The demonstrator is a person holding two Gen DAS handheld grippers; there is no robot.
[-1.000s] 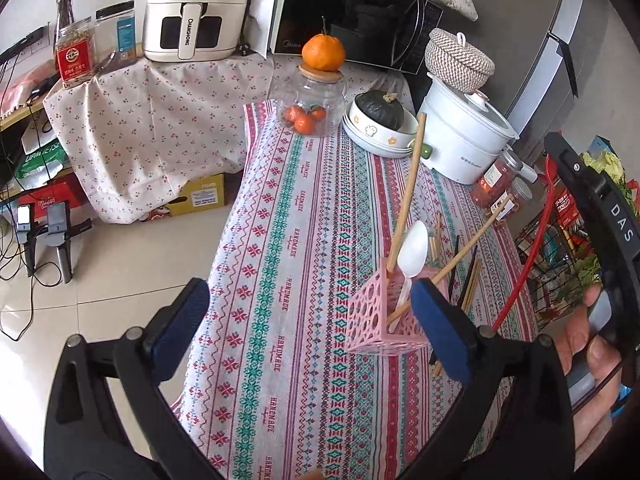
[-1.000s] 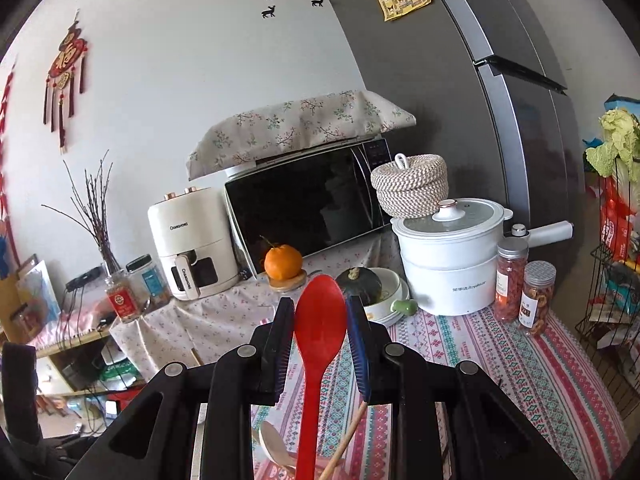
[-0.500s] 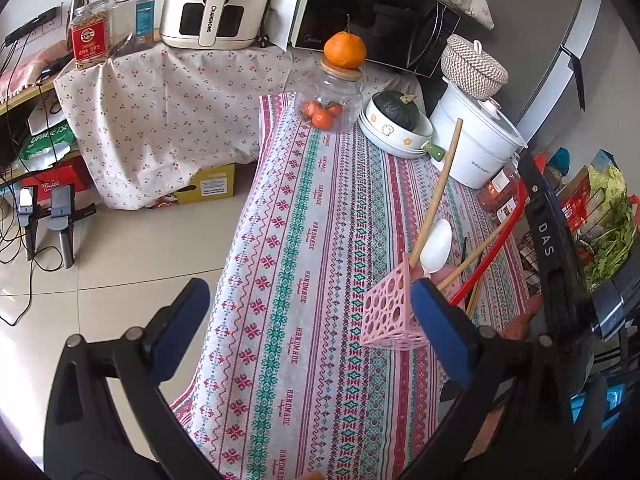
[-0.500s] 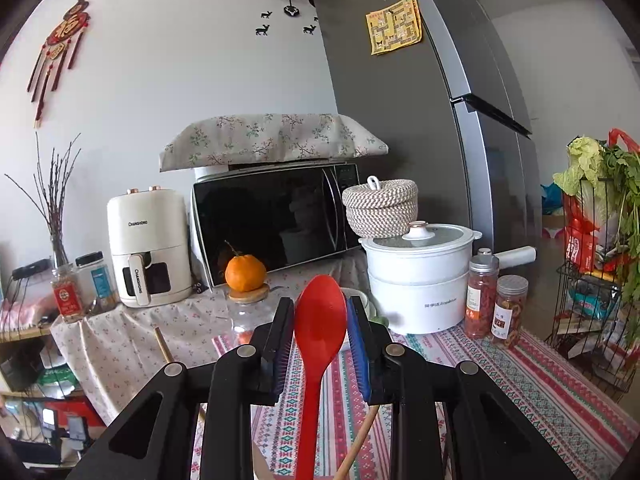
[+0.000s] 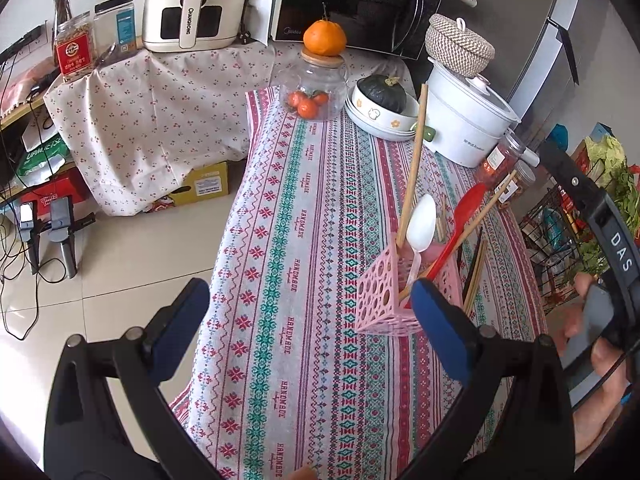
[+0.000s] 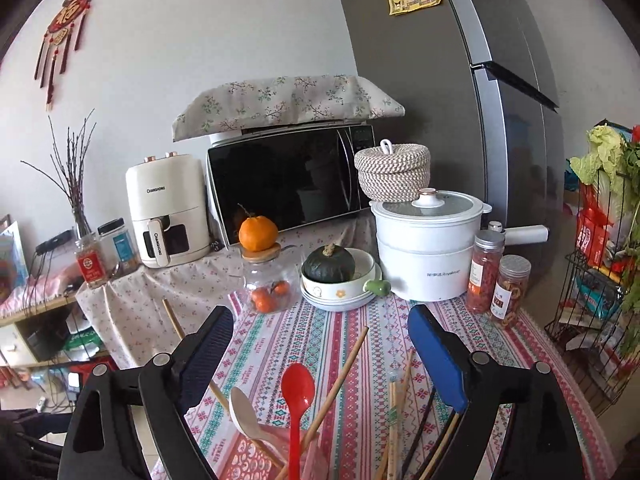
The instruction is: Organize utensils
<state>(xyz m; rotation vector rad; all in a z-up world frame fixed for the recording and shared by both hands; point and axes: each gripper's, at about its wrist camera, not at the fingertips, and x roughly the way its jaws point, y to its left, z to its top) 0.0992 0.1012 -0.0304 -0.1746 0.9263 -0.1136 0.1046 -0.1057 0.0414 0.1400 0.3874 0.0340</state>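
Red spoon (image 6: pixel 297 400) stands in pink holder (image 5: pixel 384 292) with white spoon (image 5: pixel 421 226) and chopsticks; right gripper (image 6: pixel 320 344) jaws just opened wide, apparently clear of it. Left gripper (image 5: pixel 308 320) wide, empty, beside holder.

On the striped tablecloth (image 5: pixel 304 240) stood a pink holder (image 5: pixel 394 292) with a red spoon (image 5: pixel 466 210), a white spoon (image 5: pixel 422 226) and wooden chopsticks (image 5: pixel 414 164) inside, while the left gripper (image 5: pixel 310 320) hung above, jaws wide apart.

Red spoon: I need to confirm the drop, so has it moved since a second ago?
Yes. The red spoon has left the just-opened right gripper and now stands lower, in the pink holder, below the microwave it earlier overlapped.
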